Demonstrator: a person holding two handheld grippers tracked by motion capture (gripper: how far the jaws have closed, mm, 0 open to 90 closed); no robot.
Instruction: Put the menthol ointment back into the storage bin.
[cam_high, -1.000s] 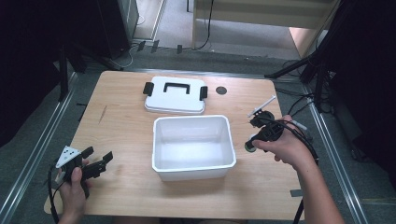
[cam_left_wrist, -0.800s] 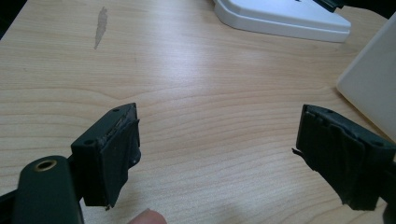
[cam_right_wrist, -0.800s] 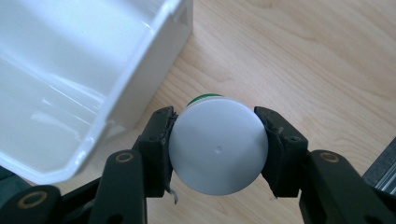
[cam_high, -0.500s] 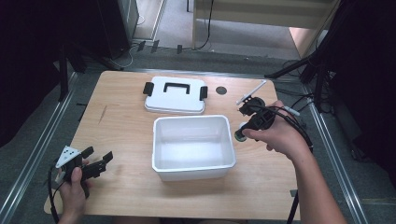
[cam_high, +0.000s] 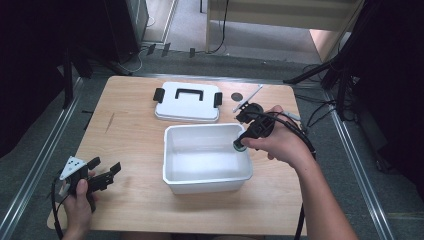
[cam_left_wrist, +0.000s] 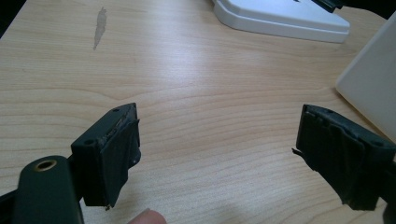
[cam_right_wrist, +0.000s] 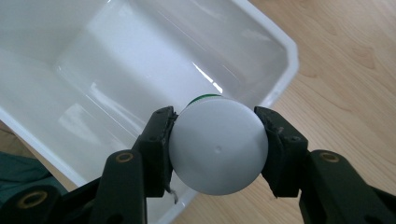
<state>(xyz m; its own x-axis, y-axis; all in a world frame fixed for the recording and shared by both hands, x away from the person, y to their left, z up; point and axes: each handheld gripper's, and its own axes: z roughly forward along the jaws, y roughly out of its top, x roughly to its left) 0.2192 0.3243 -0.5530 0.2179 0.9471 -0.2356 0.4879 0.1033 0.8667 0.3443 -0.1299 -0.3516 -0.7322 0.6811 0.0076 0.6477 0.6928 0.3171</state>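
One round white-faced object with a green edge (cam_right_wrist: 217, 145) sits pinched between the jaws of the right tool (cam_right_wrist: 215, 148), held over the right rim of the white bin (cam_high: 207, 152), whose inside is bare. Behind the bin lies its white lid (cam_high: 187, 102) with a black handle and black clips. A small dark disc (cam_high: 236, 96) and a pale rod (cam_high: 248, 97) rest on the worktop (cam_high: 130, 130) beyond. Near the front left corner, the left tool (cam_left_wrist: 219, 156) hovers low over the wood, jaws spread wide apart, gripping nothing.
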